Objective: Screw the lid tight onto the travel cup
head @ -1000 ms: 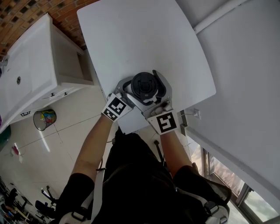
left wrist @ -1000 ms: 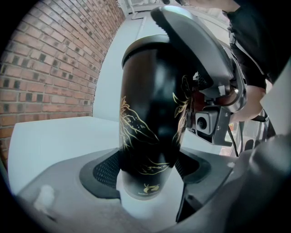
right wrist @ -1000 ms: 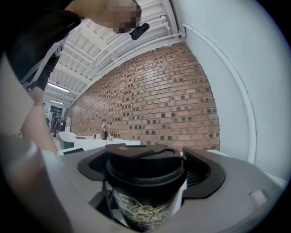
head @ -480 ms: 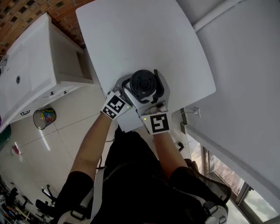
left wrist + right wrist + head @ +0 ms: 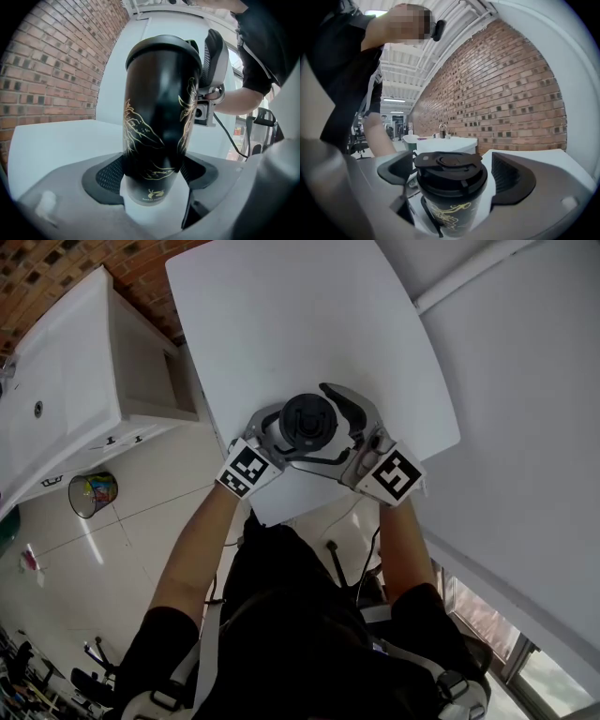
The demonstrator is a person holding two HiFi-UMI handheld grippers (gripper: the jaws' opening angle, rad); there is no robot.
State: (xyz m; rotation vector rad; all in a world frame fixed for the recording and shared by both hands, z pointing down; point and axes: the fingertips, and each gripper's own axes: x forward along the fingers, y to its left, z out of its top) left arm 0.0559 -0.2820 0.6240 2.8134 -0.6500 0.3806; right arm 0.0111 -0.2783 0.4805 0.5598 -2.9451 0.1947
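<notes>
Cup (image 5: 307, 421) is standing upright on the white counter (image 5: 281, 324), just below the middle of the head view and close to the counter's near edge.

On its left, the left tongs (image 5: 152, 169) are clamping the cup's lower body, both pads pressing on the black wall and bracing it against the counter.

At the centre, the lid (image 5: 450, 164) is sitting level on the cup's mouth; how tight it is I cannot tell.

On the right, the right tongs (image 5: 452, 173) are reaching in at lid height. Their jaws have just been opening and are standing wide, the lid between them with a gap on each side, so they are gripping nothing.

This looks like a re-grip between turns of the lid, so the screwing is probably part done. The next move is calling for the right tongs to close squarely on the lid's rim and twist it in the tightening direction while the left tongs are keeping the cup from spinning or tipping.
</notes>
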